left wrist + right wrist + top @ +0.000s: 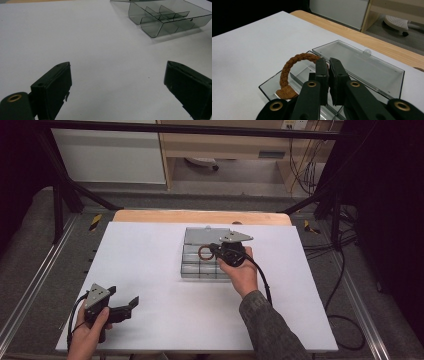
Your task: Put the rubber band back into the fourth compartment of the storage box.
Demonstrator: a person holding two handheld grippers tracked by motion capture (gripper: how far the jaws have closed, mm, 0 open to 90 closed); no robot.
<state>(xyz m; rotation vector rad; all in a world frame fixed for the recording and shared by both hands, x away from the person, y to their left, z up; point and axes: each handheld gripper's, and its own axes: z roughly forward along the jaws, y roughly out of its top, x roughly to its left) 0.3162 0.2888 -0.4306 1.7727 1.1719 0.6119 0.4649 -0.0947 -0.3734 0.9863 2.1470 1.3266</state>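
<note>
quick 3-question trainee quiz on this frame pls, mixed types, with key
1. True or false: the left gripper has its fingers spread apart over bare white table.
2. What does the right gripper hold?
A. a brown braided ring
B. a metal screw
C. a sheet of paper
3. Fill in: the clear compartment box has its lid ____, lying flat beside it.

Key
1. True. Nothing sits between the fingers.
2. A. The fingers are closed on the brown braided ring, above the box compartments.
3. Open.
</note>
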